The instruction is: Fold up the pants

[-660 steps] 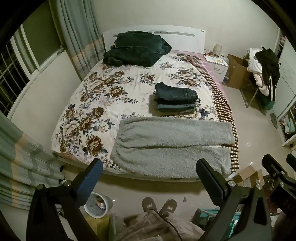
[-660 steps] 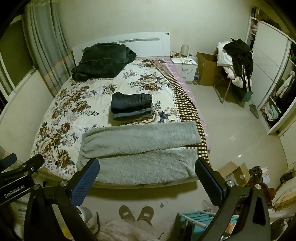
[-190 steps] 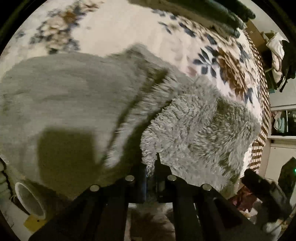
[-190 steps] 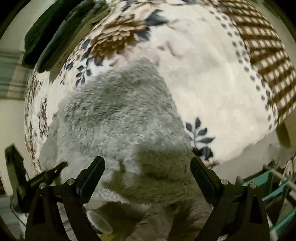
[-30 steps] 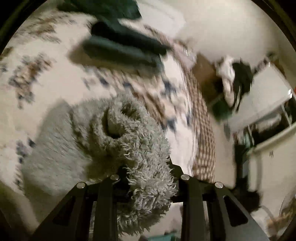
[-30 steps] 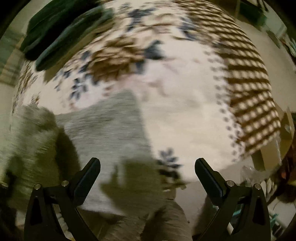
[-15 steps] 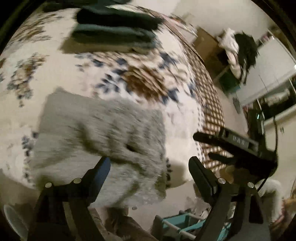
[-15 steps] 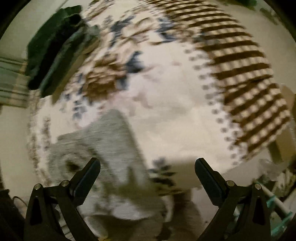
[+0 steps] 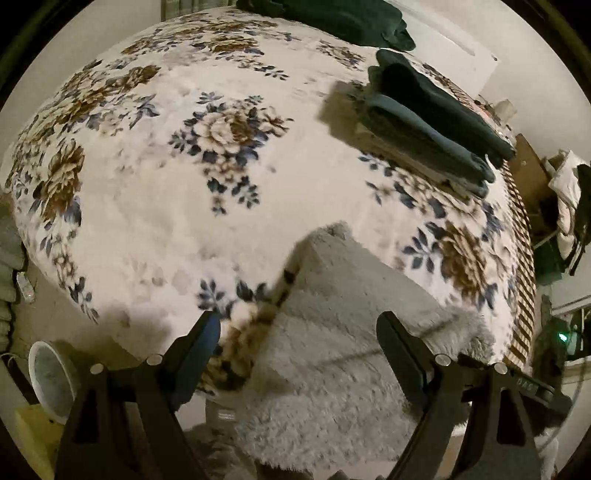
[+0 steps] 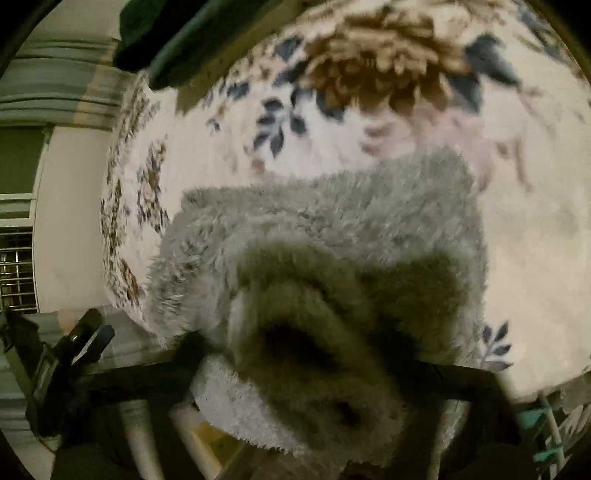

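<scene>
Left gripper (image 9: 297, 334): we see the jaws spread wide, nothing pinched. They hang over the near left part of the grey fluffy pants (image 9: 354, 347), the left finger (image 9: 201, 338) over the flowered bedspread (image 9: 177, 206) beside the cloth, the right finger (image 9: 399, 347) over the pile.

Right gripper (image 10: 314, 363): the jaws are closing, with a thick bunched fold of the pants (image 10: 332, 258) between them. The cloth fills the gap and bulges toward the lens, hiding both fingertips. The picture is blurred, so we cannot tell if the pads are pressing yet.

The pants lie folded into a compact block at the near edge of the bed, on the bedspread, and their front edge overhangs the bed edge toward us.

Further back, toward the right, a stack of folded dark clothes (image 9: 436, 122) sits on the bedspread, well apart from the pants. A dark green bundle (image 9: 332, 18) lies at the head of the bed.

A white bucket (image 9: 51, 380) stands on the floor at lower left. In the right wrist view, the other gripper (image 10: 79, 347) shows at lower left, beside the bed edge.
</scene>
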Available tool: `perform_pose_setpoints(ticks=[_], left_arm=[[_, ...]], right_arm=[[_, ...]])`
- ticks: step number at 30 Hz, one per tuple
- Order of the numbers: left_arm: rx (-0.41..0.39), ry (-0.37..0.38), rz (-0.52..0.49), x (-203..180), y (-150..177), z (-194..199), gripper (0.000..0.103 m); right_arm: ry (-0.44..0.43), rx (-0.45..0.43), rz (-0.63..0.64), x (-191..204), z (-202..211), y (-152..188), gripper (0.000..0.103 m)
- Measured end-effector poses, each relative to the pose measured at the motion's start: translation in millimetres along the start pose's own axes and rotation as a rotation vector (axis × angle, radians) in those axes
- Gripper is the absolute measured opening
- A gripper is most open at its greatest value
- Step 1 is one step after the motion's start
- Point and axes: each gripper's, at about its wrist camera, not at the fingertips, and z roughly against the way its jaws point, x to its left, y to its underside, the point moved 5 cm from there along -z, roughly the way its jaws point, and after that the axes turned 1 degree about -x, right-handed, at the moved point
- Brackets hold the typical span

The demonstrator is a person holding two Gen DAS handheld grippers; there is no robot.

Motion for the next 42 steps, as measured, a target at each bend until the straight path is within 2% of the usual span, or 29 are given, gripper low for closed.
perform_pose_setpoints(ticks=[3, 6, 9, 10, 13, 14, 15, 17, 19, 22, 23, 24, 26, 28, 30, 31, 33, 34, 35, 36, 37, 38, 39, 42], left_arm=[[0.037, 0.048, 0.011, -3.1, -7.0, -17.3, 0.086], [0.072, 0.106, 0.003, -15.7, -15.7, -38.2, 0.086], [0.123, 0.158, -0.022, -34.5, -23.9, -64.2, 0.086], [0.139, 0.169, -0.035, -41.5, -25.8, -72.9, 0.086], [0.194, 0.184, -0.086, -62.3, -27.0, -101.0, 0.086], [0.210, 0.192, -0.100, -68.4, -26.4, -108.2, 0.086], [0.220, 0.191, -0.114, -73.9, -25.9, -114.4, 0.086], [0.227, 0.185, -0.148, -82.8, -25.2, -121.7, 0.086], [0.232, 0.176, -0.166, -86.3, -25.3, -126.8, 0.086], [0.237, 0.163, -0.175, -87.5, -24.5, -133.5, 0.086], [0.239, 0.162, -0.174, -87.3, -24.5, -135.3, 0.086], [0.241, 0.160, -0.174, -87.0, -24.4, -136.9, 0.086], [0.241, 0.153, -0.182, -87.1, -24.5, -139.4, 0.086], [0.241, 0.148, -0.195, -87.3, -24.7, -140.4, 0.086], [0.246, 0.155, -0.199, -88.6, -24.3, -142.1, 0.086], [0.247, 0.157, -0.199, -89.9, -24.0, -143.2, 0.086], [0.249, 0.164, -0.204, -93.2, -23.3, -144.0, 0.086], [0.250, 0.165, -0.205, -95.1, -22.8, -144.4, 0.086], [0.248, 0.159, -0.208, -96.6, -22.1, -144.6, 0.086], [0.247, 0.155, -0.210, -97.8, -21.8, -144.5, 0.086], [0.247, 0.156, -0.210, -98.5, -21.8, -144.1, 0.086], [0.248, 0.158, -0.205, -98.1, -22.2, -143.0, 0.086], [0.248, 0.158, -0.202, -98.0, -22.7, -142.5, 0.086], [0.249, 0.168, -0.188, -96.4, -25.2, -139.8, 0.086]], right_arm=[[-0.016, -0.047, -0.096, -24.1, 25.8, -5.2, 0.028], [-0.013, -0.110, -0.197, -54.0, 58.3, -13.0, 0.027], [0.043, -0.141, -0.282, -92.9, 83.3, -21.8, 0.028], [0.069, -0.132, -0.302, -105.5, 85.2, -23.4, 0.031], [0.168, -0.035, -0.381, -140.0, 81.1, -18.1, 0.061], [0.144, -0.048, -0.401, -144.9, 85.2, -14.7, 0.075], [0.117, -0.061, -0.409, -146.0, 88.9, -11.5, 0.080], [0.064, -0.072, -0.415, -145.6, 92.3, -2.0, 0.080], [0.030, -0.042, -0.408, -142.6, 84.4, 9.9, 0.080], [-0.008, 0.100, -0.388, -137.7, 44.4, 29.3, 0.080], [0.003, 0.138, -0.387, -137.1, 30.9, 36.1, 0.079], [0.018, 0.145, -0.406, -139.1, 24.7, 43.6, 0.056], [-0.018, 0.115, -0.493, -143.6, 26.4, 56.4, 0.013], [-0.005, 0.064, -0.566, -153.6, 43.8, 67.2, 0.012], [0.066, 0.054, -0.609, -168.3, 60.9, 79.8, 0.009], [0.095, 0.076, -0.619, -175.1, 62.0, 86.0, 0.009], [0.107, 0.200, -0.613, -183.0, 44.9, 97.5, 0.009], [0.102, 0.248, -0.610, -183.3, 38.0, 100.4, 0.012], [0.110, 0.273, -0.605, -183.0, 35.5, 100.2, 0.022], [0.124, 0.269, -0.585, -182.4, 39.6, 96.1, 0.037], [0.151, 0.245, -0.545, -177.5, 48.5, 86.5, 0.044], [0.161, 0.216, -0.527, -177.6, 59.3, 82.0, 0.055], [0.151, 0.159, -0.507, -169.9, 69.0, 71.6, 0.064], [0.086, 0.002, -0.452, -147.5, 92.4, 34.7, 0.069]])
